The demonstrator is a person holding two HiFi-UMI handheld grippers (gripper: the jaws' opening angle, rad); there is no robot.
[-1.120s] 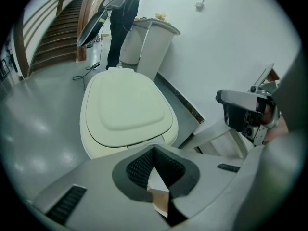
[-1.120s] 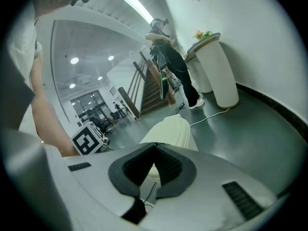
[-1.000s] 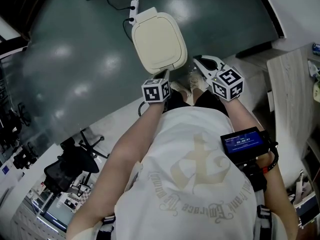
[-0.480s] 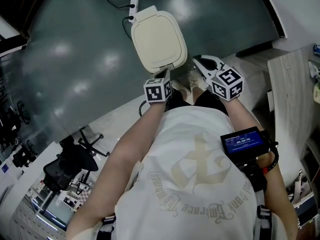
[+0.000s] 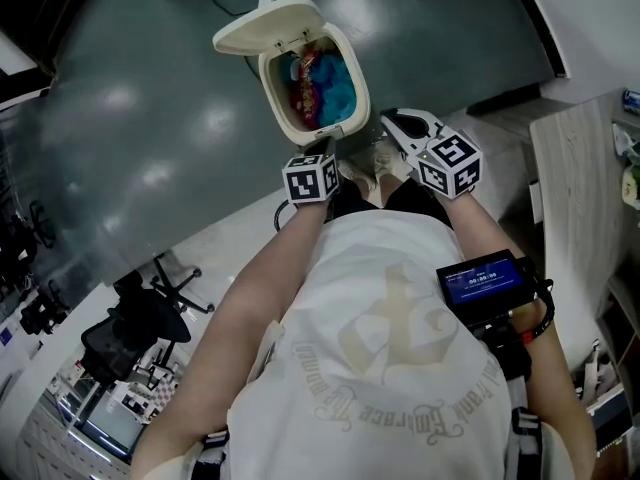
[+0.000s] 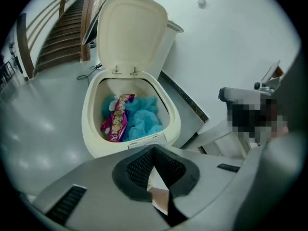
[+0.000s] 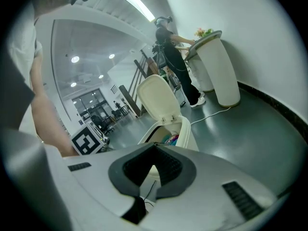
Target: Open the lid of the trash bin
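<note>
The cream trash bin (image 5: pixel 283 118) stands on the dark floor with its lid (image 5: pixel 262 28) raised and tipped back. Inside lie blue crumpled material (image 5: pixel 338 90) and a red wrapper (image 5: pixel 305 76). My left gripper (image 5: pixel 333 151) is shut and empty, just short of the bin's near rim. The left gripper view shows that gripper (image 6: pixel 154 149) pointing at the open bin (image 6: pixel 91 138), the upright lid (image 6: pixel 130 32) and the wrapper (image 6: pixel 115 121). My right gripper (image 5: pixel 392 126) is shut and empty, to the right of the bin. Over the right gripper (image 7: pixel 154 147) I see the bin (image 7: pixel 190 138) and lid (image 7: pixel 159 100).
A white cable with a plug (image 5: pixel 268 3) runs on the floor behind the bin. The person's shoes (image 5: pixel 375 168) are close to its front. A wooden cabinet (image 5: pixel 580 168) is at the right. Another person (image 7: pixel 175 57) stands by tall white containers (image 7: pixel 221 66).
The bin's lid has swung up from flat shut to open, and the contents now show. Both grippers have stayed almost in place.
</note>
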